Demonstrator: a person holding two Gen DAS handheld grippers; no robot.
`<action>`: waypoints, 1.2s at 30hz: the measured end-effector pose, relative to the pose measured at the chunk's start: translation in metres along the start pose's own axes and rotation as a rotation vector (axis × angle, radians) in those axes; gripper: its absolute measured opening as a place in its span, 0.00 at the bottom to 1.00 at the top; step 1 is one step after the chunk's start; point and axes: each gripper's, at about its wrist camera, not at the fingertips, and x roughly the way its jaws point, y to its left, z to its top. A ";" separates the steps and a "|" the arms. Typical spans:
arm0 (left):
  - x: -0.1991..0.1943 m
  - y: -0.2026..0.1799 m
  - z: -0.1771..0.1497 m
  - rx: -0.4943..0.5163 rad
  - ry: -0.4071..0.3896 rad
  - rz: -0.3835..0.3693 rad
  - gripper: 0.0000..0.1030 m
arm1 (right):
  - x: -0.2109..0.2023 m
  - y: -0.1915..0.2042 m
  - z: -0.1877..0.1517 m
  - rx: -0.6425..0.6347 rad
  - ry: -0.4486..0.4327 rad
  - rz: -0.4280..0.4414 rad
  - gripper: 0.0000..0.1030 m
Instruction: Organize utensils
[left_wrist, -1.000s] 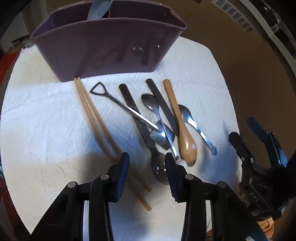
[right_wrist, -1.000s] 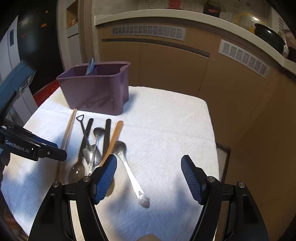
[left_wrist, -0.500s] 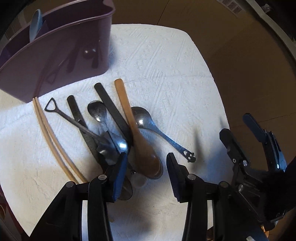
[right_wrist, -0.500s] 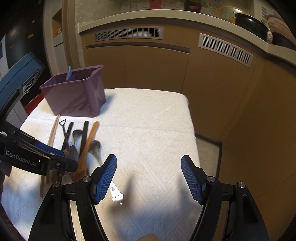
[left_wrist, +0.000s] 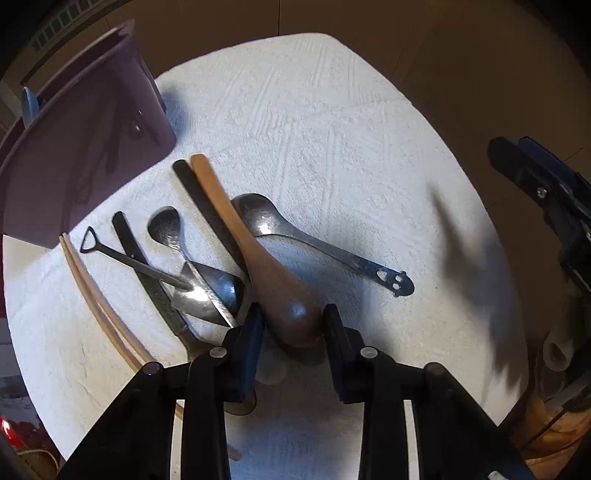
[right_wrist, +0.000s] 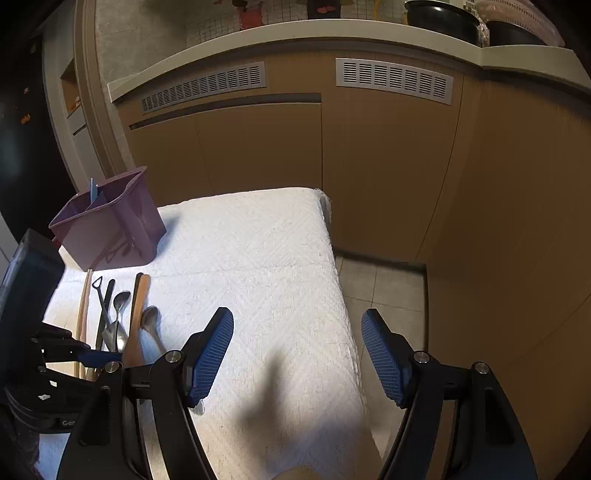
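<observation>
White-clothed counter (left_wrist: 332, 122) with purple caddy (left_wrist: 85, 147) at its far left. Left tool (left_wrist: 293, 332), pointed steeply downward, is closing about the bowl of the wooden spoon (left_wrist: 258, 258); contact cannot be told. Right tool (right_wrist: 297, 358), angled downward, is held wide, empty.

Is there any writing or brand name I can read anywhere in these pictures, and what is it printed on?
"Ge": white letters on the left gripper body, low in the right wrist view; the rest is cut off.
Nothing readable on the purple caddy, the spoons or the cabinets.
</observation>
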 end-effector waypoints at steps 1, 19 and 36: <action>-0.007 0.001 -0.004 0.017 -0.034 0.013 0.14 | 0.000 0.002 0.000 -0.005 0.001 0.005 0.70; -0.052 0.063 -0.088 0.036 -0.158 -0.036 0.53 | 0.028 0.080 -0.021 -0.154 0.223 0.213 0.68; -0.055 0.087 -0.112 -0.021 -0.128 -0.102 0.66 | 0.028 0.121 -0.038 -0.278 0.198 0.147 0.03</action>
